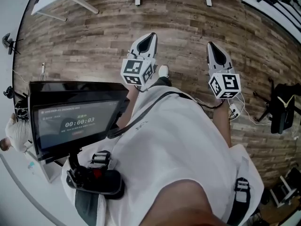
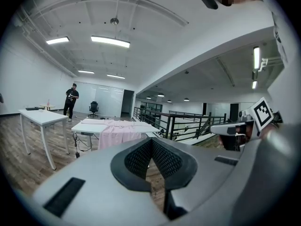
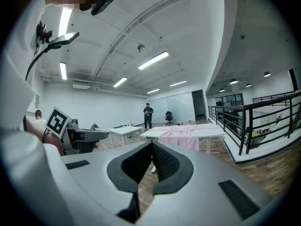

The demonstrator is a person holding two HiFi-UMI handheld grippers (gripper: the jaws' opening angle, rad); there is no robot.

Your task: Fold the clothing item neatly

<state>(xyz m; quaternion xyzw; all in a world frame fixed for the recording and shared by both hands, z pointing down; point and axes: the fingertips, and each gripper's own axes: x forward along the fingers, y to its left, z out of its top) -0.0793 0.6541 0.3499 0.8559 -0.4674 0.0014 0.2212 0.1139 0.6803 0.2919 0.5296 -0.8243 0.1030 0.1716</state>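
— Well, where is the clothing?

— The pink garment lies spread over a white surface far across the room. Part of it hangs down over the front edge. Neither gripper is anywhere near it.

— And the jaws?

— The left gripper has its jaws pressed together with nothing between them. The right gripper is the same: jaws together and empty.

— How does the person hold them?

— In the head view both point forward above a wooden floor. They are side by side but apart, out in front of the person's white shirt.

— What else is around?

— In the left gripper view a second white surface stands to the left of the one with the garment. A person in dark clothes stands beyond it, with an office chair near them. A black railing runs off to the right. In the head view, a dark screen at the wearer's left shows a timer.
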